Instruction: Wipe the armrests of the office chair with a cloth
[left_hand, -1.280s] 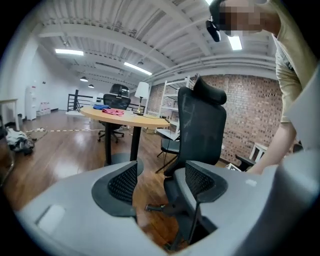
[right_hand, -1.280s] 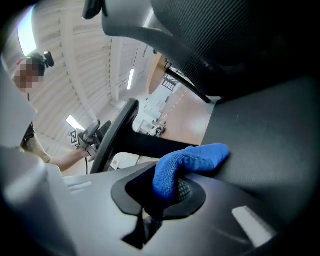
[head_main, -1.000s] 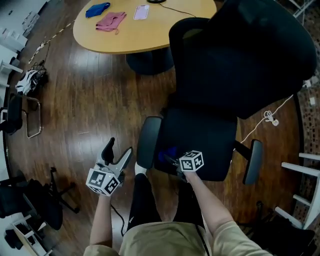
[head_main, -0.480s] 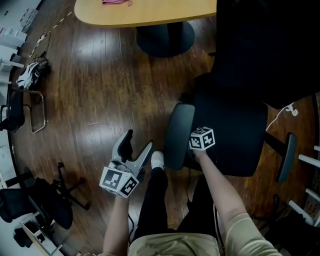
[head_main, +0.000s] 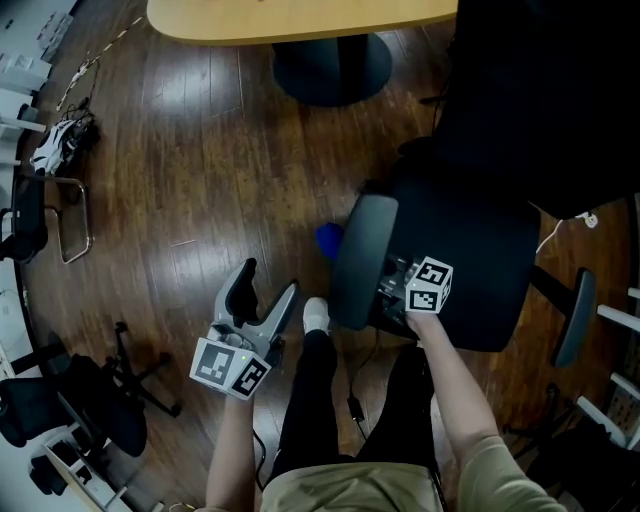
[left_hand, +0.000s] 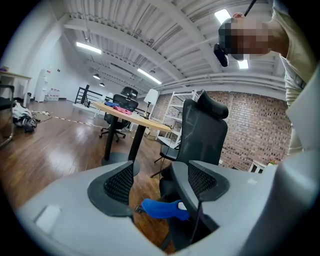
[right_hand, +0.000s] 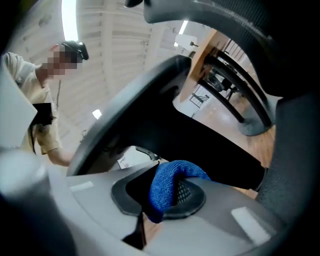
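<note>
The black office chair (head_main: 470, 250) stands at the right of the head view, its near armrest (head_main: 362, 262) a dark grey pad. My right gripper (right_hand: 165, 197) is shut on a blue cloth (right_hand: 172, 186); its marker cube (head_main: 430, 285) sits just right of that armrest, with the jaws hidden beneath the pad. A bit of the cloth (head_main: 328, 240) pokes out past the armrest's left edge. My left gripper (head_main: 262, 292) hangs open over the floor to the left of the chair, holding nothing. Between its jaws I see the cloth (left_hand: 162, 209) and the chair back (left_hand: 202, 127).
The chair's far armrest (head_main: 570, 318) is at the right. A round wooden table (head_main: 300, 18) with a dark pedestal base (head_main: 330, 68) stands at the top. Another chair's legs (head_main: 120, 395) lie at the lower left. A white cable (head_main: 565, 228) runs behind the chair.
My right gripper has moved with the cloth from the seat to below the near armrest, and the cloth now pokes out on the armrest's left. The left gripper has hardly moved.
</note>
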